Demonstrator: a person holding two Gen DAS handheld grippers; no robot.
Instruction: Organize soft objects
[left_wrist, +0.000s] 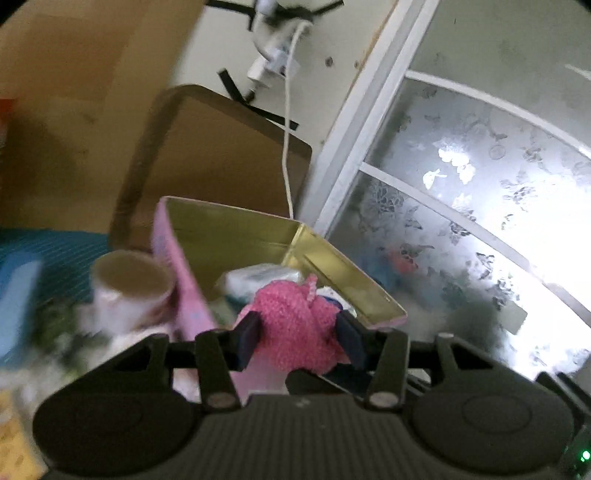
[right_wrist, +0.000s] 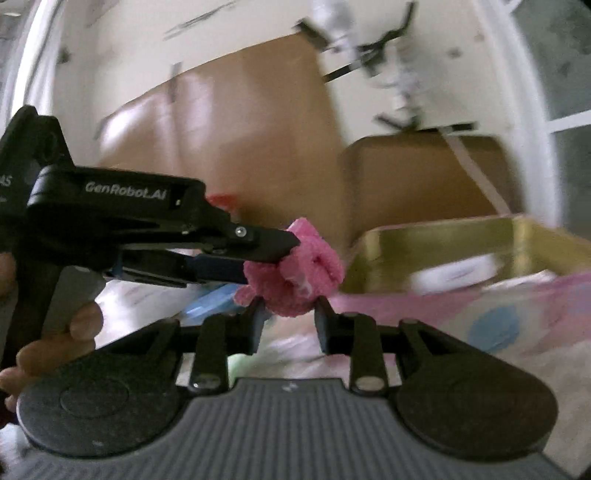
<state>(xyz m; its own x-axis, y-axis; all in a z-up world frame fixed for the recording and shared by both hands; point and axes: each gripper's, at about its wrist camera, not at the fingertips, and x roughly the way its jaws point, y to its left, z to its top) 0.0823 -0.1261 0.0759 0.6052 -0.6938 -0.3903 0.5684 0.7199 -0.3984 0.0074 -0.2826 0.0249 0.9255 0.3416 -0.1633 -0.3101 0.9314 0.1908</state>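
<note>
tin (left_wrist: 229, 236): open top, free | mug (left_wrist: 131, 291): blocks left side

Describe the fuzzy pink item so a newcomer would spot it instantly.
Start at the open tin with the gold inside and pink outside, standing before the brown cardboard. Just in front of it hangs the pink knitted bundle, pinched by the left gripper. It is the only woolly, bright pink thing; the items in the tin are pale.

Pink, gold and black between my fingers

My black left gripper (left_wrist: 301, 338) carries dark blue pads (left_wrist: 248, 338) around a bright pink knitted bundle (left_wrist: 295, 325). The tin (left_wrist: 236, 236) is gold inside and pale pink outside, with a blue spot. Brown cardboard (left_wrist: 207, 155) stands behind, and a white cable (left_wrist: 287, 122). The frosted window (left_wrist: 461, 192) bears silver butterflies.
</note>
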